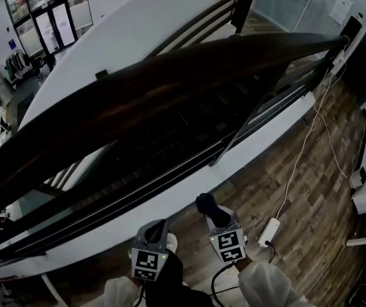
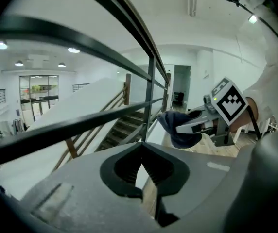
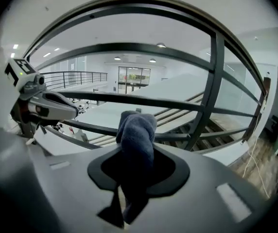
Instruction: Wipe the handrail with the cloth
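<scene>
Handrail (image 1: 170, 82): dark wood, wide, runs diagonally from lower left to upper right of the head view. Metal bars (image 3: 216, 81) sit under it.
Staircase (image 1: 189, 133) shows through the railing, mid frame, going down.
Wood-plank floor (image 1: 311, 197) fills the right and lower right.
Right claw (image 1: 214, 215), lower centre of the head view, marker cube facing up. It's clamped on the cloth (image 3: 138, 135). The cloth is dark blue and bunched, sticking up out of the jaws and hanging a bit below them.
In the right gripper view the cloth sits low in the frame in front of the bars, with the handrail arcing above it, no contact.
Left claw (image 2: 142, 147), just left of the right one at the bottom of the head view. Jaw tips are together, nothing between them. It points at the railing.
White cable (image 1: 304, 146) trails down the floor on the right to a small white adapter (image 1: 269, 231), just right of the right claw.
</scene>
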Demonstrator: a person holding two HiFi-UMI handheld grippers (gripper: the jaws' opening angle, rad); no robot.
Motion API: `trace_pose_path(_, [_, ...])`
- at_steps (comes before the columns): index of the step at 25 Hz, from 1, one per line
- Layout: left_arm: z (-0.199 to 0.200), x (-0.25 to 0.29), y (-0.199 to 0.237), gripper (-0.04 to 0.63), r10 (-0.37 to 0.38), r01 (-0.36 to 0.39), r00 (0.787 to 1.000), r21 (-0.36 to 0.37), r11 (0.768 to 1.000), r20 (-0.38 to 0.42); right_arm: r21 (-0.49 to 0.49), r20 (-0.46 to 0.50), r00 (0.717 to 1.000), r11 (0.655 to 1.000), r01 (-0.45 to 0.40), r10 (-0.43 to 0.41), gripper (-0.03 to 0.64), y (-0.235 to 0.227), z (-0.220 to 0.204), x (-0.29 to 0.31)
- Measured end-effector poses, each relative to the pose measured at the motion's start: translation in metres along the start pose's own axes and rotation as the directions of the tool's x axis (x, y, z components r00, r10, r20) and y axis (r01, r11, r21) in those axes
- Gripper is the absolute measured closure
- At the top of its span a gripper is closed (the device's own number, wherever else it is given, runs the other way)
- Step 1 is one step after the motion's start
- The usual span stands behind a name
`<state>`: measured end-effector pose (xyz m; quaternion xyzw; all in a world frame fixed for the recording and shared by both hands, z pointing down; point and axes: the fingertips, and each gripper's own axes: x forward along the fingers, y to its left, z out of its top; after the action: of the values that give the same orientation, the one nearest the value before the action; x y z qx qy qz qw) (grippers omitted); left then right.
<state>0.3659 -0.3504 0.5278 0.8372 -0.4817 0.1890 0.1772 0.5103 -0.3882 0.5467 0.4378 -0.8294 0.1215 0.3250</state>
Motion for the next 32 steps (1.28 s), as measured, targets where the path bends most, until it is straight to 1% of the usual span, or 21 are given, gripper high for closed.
trace_pose_path(3, [0.013,-0.076,-0.006,0.594,0.109,-0.11,0.994,-0.033,0.993,-0.011,-0.016,0.014,0.999,0.999,-0.032,0.032,0.52,0.043,0.021,-0.058])
trace_pose_path(5, [0.026,-0.131,-0.006,0.594,0.189,-0.189,0.982,-0.061,0.98,-0.02,-0.023,0.036,0.996,0.997,-0.075,0.076,0.52,0.074,0.045,-0.093])
trace_pose_path(8, [0.046,-0.199,-0.003,0.592,0.285,-0.286,0.958,-0.099,0.953,-0.024,-0.017,0.078,0.987,0.99,-0.141,0.142,0.52,0.114,0.087,-0.139])
trace_pose_path(11, [0.063,-0.263,0.002,0.592,0.361,-0.36,0.932,-0.116,0.926,-0.009,-0.014,0.138,0.974,0.983,-0.181,0.181,0.52,0.151,0.121,-0.179])
trace_pose_path(14, [0.076,-0.325,0.009,0.592,0.442,-0.435,0.897,-0.148,0.888,0.018,-0.024,0.173,0.956,0.972,-0.235,0.236,0.52,0.189,0.153,-0.211])
trace_pose_path(17, [0.084,-0.378,0.013,0.592,0.504,-0.487,0.863,-0.199,0.851,0.042,-0.061,0.191,0.938,0.957,-0.283,0.29,0.52,0.225,0.174,-0.238])
trace_pose_path(20, [0.083,-0.423,0.011,0.593,0.54,-0.508,0.84,-0.267,0.819,0.058,-0.104,0.195,0.925,0.945,-0.311,0.326,0.52,0.259,0.185,-0.265])
trace_pose_path(21, [0.083,-0.437,0.01,0.593,0.546,-0.509,0.835,-0.282,0.813,0.065,-0.115,0.194,0.922,0.941,-0.317,0.334,0.52,0.271,0.188,-0.276])
trace_pose_path(22, [0.082,-0.451,0.008,0.594,0.547,-0.509,0.834,-0.285,0.812,0.072,-0.124,0.194,0.92,0.939,-0.322,0.341,0.52,0.283,0.19,-0.287])
trace_pose_path(24, [0.08,-0.478,0.003,0.592,0.545,-0.506,0.833,-0.271,0.819,0.095,-0.145,0.207,0.916,0.937,-0.319,0.344,0.52,0.308,0.193,-0.31])
trace_pose_path(26, [0.079,-0.505,-0.004,0.593,0.546,-0.503,0.829,-0.263,0.823,0.124,-0.163,0.232,0.916,0.941,-0.296,0.328,0.52,0.329,0.192,-0.334])
trace_pose_path(29, [0.078,-0.551,-0.009,0.592,0.548,-0.502,0.822,-0.258,0.825,0.155,-0.153,0.263,0.917,0.951,-0.268,0.301,0.52,0.364,0.194,-0.365])
trace_pose_path(32, [0.072,-0.591,-0.021,0.592,0.541,-0.492,0.824,-0.263,0.83,0.166,-0.158,0.26,0.919,0.952,-0.261,0.295,0.52,0.396,0.188,-0.392])
